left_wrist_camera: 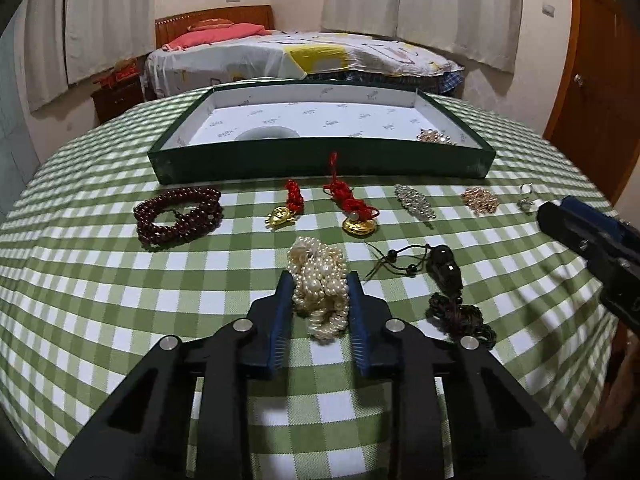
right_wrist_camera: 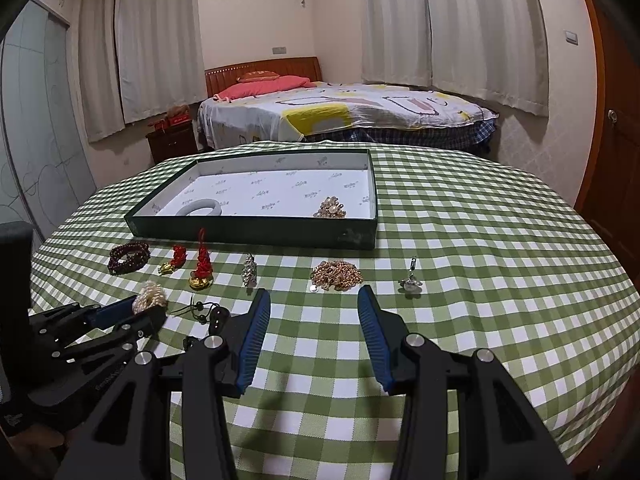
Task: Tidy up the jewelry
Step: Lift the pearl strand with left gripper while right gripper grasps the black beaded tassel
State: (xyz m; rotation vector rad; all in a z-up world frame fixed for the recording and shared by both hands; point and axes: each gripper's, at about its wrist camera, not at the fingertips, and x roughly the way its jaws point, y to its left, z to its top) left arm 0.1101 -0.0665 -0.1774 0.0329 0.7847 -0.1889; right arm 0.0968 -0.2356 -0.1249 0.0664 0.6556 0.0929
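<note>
Our left gripper (left_wrist_camera: 319, 280) has its blue pads closed against a bundled cream pearl strand (left_wrist_camera: 319, 284) on the green checked tablecloth (left_wrist_camera: 120, 280). Our right gripper (right_wrist_camera: 314, 300) hangs wide open and empty, just short of a heaped rose-gold chain (right_wrist_camera: 337, 275).

A green-and-white checked tablecloth (right_wrist_camera: 460, 240) carries a dark green tray (right_wrist_camera: 256, 230) lined in white printed paper, dark red beads (left_wrist_camera: 178, 216), cream pearls (left_wrist_camera: 320, 280), two gold charms on red knotted cords (left_wrist_camera: 356, 208), and black grippers with blue finger pads (right_wrist_camera: 254, 340).
</note>
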